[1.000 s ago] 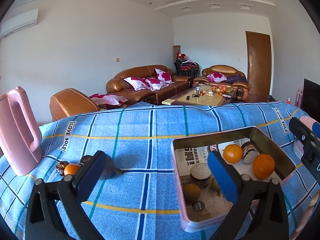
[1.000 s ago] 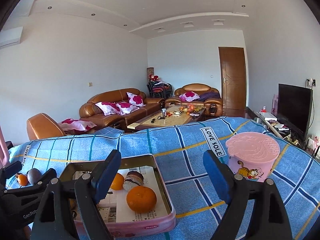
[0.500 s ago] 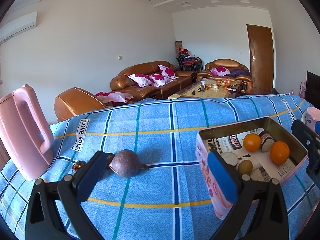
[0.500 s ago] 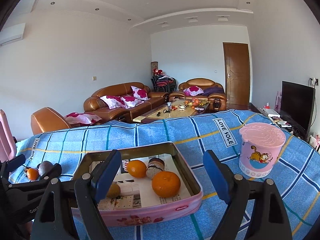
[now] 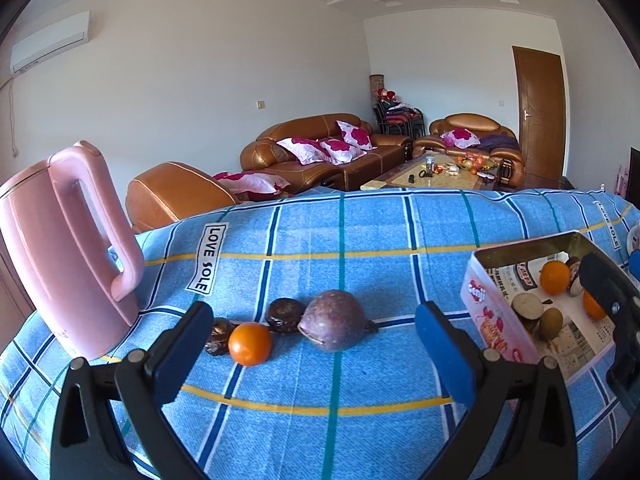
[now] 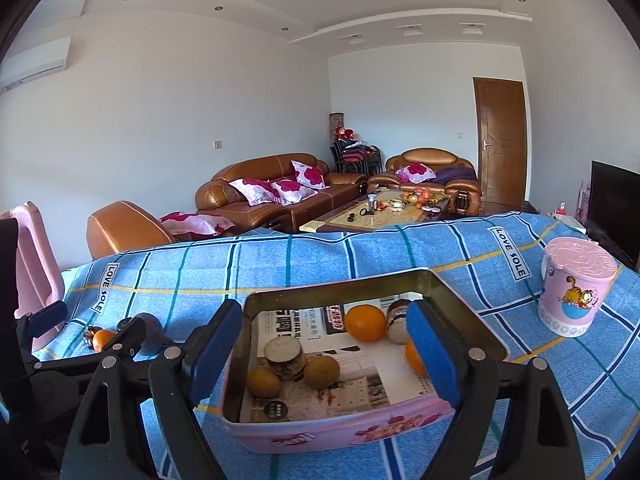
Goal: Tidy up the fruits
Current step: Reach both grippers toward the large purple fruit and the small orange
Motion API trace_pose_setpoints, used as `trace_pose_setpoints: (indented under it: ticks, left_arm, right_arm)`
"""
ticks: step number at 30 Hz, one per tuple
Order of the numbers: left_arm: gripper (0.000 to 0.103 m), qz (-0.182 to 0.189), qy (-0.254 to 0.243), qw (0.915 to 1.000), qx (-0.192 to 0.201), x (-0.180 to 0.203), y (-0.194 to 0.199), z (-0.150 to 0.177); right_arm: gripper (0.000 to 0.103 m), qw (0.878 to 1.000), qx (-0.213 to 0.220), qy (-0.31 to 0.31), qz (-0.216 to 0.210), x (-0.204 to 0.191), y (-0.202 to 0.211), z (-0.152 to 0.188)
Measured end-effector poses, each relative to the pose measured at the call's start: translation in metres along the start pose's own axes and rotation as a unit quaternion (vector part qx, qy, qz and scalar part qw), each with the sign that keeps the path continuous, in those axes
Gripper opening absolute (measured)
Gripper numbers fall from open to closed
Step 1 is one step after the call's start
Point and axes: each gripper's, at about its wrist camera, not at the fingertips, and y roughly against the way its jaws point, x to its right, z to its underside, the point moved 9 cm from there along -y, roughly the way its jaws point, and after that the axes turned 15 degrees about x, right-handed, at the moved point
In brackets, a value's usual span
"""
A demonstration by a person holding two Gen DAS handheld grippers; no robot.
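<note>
In a living room with brown leather sofas [image 5: 320, 148], a blue checked cloth [image 5: 360, 232] covered the counter. The left claw [image 5: 316, 344] stood released, empty, over loose fruit: an orange [image 5: 250, 343] at 11 o'clock, a purple fruit [image 5: 334, 325] at 12. The right claw [image 6: 322, 354] hung released above the pink tin [image 6: 340, 430], where oranges [image 6: 365, 323] and brown fruits [image 6: 320, 372] lay on newspaper.

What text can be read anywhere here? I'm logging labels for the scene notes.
"LOVE SOLE": printed on the blue checked cloth, repeated in several spots.
"denji": on the pink tin's side.
Newspaper lining the tin: large headline characters and small print, too blurred to read.
Pink cartoon-cat cup: picture only, no legible words.
Pink kettle: no text visible.
</note>
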Motion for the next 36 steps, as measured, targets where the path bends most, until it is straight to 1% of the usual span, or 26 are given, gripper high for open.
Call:
trace_pose_setpoints:
  ticks: [5,8,12,17,19,23,28,30,33,36]
  left_arm:
    - [0.103,-0.011,0.022,0.9994,-0.026,-0.028,-0.014,0.009]
    - [0.103,-0.024,0.032,0.9981,-0.046,-0.051,-0.024,0.017]
    - [0.103,-0.067,0.044,0.9938,-0.077,-0.088,-0.038,0.029]
    - [0.103,-0.121,0.067,0.9864,-0.088,-0.133,-0.045,0.035]
    - [0.103,-0.135,0.076,0.9838,-0.090,-0.146,-0.046,0.036]
    - [0.103,-0.156,0.081,0.9795,-0.098,-0.164,-0.047,0.041]
    - [0.103,-0.169,0.068,0.9784,-0.098,-0.172,-0.045,0.041]
    - [0.103,-0.167,0.063,0.9789,-0.100,-0.172,-0.045,0.041]
    - [0.103,-0.161,0.067,0.9793,-0.102,-0.175,-0.047,0.040]
    - [0.103,-0.153,0.072,0.9800,-0.105,-0.176,-0.052,0.038]
  right_arm:
    - [0.085,1.000,-0.007,0.008,-0.019,-0.027,-0.003,0.003]
    - [0.085,0.999,-0.014,0.015,-0.033,-0.044,-0.007,0.006]
    - [0.085,0.997,-0.035,0.021,-0.059,-0.067,-0.015,0.013]
    - [0.085,0.992,-0.080,0.035,-0.093,-0.097,-0.031,0.028]
    - [0.085,0.987,-0.102,0.037,-0.116,-0.111,-0.038,0.036]
    - [0.085,0.979,-0.130,0.050,-0.149,-0.138,-0.049,0.047]
    - [0.085,0.966,-0.180,0.067,-0.171,-0.165,-0.070,0.068]
    - [0.085,0.962,-0.201,0.068,-0.174,-0.172,-0.079,0.075]
    - [0.085,0.954,-0.230,0.074,-0.180,-0.183,-0.091,0.087]
    - [0.076,0.944,-0.258,0.075,-0.191,-0.191,-0.096,0.099]
